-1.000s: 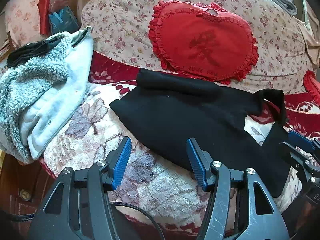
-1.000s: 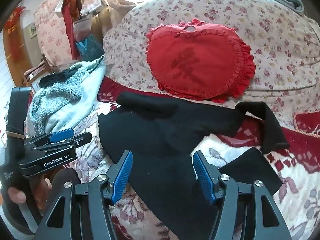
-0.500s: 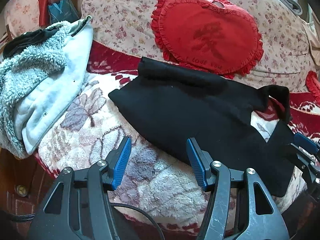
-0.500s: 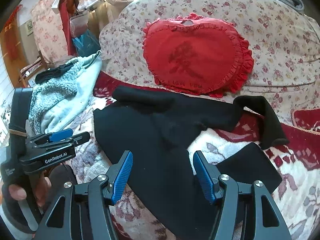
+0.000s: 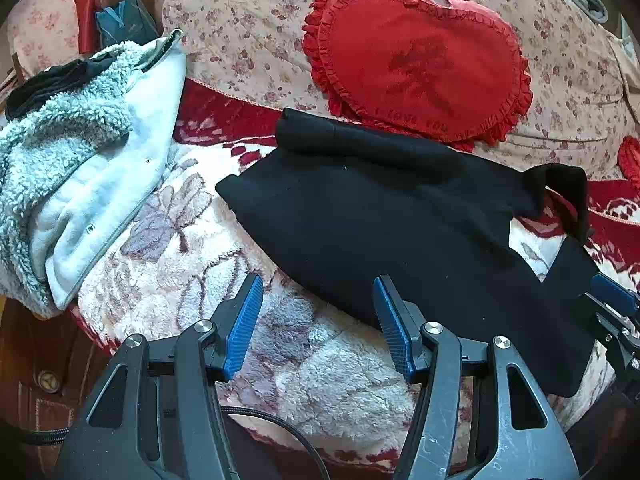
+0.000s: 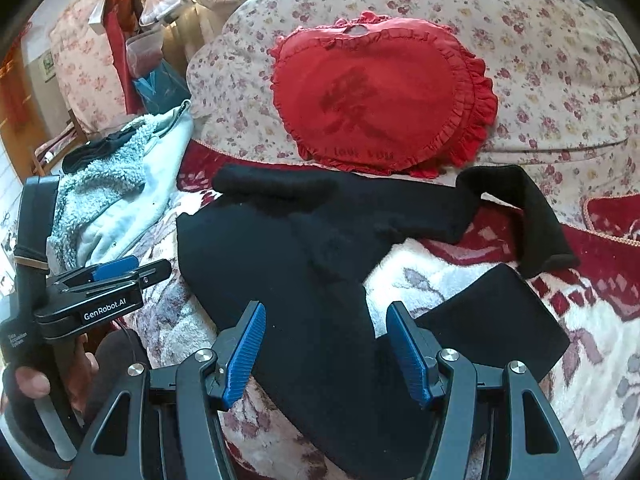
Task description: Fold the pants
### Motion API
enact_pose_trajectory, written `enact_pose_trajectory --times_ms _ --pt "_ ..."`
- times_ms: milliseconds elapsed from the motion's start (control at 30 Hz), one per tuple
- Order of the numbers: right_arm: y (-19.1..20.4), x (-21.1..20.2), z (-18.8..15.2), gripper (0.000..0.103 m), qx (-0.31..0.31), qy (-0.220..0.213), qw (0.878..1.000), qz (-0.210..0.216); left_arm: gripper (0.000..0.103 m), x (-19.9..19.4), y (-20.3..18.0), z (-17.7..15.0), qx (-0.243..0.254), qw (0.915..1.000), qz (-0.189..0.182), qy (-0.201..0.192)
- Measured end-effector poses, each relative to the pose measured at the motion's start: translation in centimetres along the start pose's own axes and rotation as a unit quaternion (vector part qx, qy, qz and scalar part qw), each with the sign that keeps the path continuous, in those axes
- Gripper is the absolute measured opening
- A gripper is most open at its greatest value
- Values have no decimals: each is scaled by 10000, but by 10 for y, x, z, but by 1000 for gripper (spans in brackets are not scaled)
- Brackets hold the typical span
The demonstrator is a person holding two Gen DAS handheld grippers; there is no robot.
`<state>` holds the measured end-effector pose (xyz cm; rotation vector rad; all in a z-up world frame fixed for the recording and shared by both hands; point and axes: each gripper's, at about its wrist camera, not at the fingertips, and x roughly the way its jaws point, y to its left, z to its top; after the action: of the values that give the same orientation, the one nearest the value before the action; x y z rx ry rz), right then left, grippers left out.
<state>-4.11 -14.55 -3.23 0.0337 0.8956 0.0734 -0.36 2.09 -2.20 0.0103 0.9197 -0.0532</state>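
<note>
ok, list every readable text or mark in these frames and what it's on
"GenRobot.AI": left gripper body.
"I LOVE YOU": lower edge of the red heart pillow, partly blurred.
Large dark character in the pillow's centre: not legible.
Small white print low on the left gripper's housing: too small.

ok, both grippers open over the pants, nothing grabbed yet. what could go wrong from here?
1. The black pants lie on a plush floral blanket; a low pinch by the left gripper could catch the pile along with the hem.
2. One leg's cuff is bent back on itself, so folding now may trap that kink.
3. The right gripper hovers over thick layered fabric and might grab only the top layer.
</note>
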Motion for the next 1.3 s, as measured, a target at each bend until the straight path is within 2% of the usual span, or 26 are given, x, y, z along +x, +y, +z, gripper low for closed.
enact_pose_trajectory --times_ms 100,167,400,700,967,1133,1300 --pt "-1 0 -2 61 32 -22 10000 81 57 2 2 0 -37 10000 0 34" --pt "-1 0 -3 61 130 -118 9993 337 57 3 4 1 -66 10000 12 45" --pt "10 9 -4 61 43 -120 9981 603 57 11 12 3 -147 9998 93 107" --pt "29 29 -5 61 -248 97 9968 755 57 25 19 7 -223 9994 141 221" --pt "33 36 -5 61 -234 236 9963 787 57 31 18 9 -202 9993 168 274" --pt "29 37 -5 61 -185 332 9966 724 57 35 19 8 -212 9991 111 337" --pt "35 42 -6 61 -288 308 9957 828 57 44 28 10 -435 9977 -46 513"
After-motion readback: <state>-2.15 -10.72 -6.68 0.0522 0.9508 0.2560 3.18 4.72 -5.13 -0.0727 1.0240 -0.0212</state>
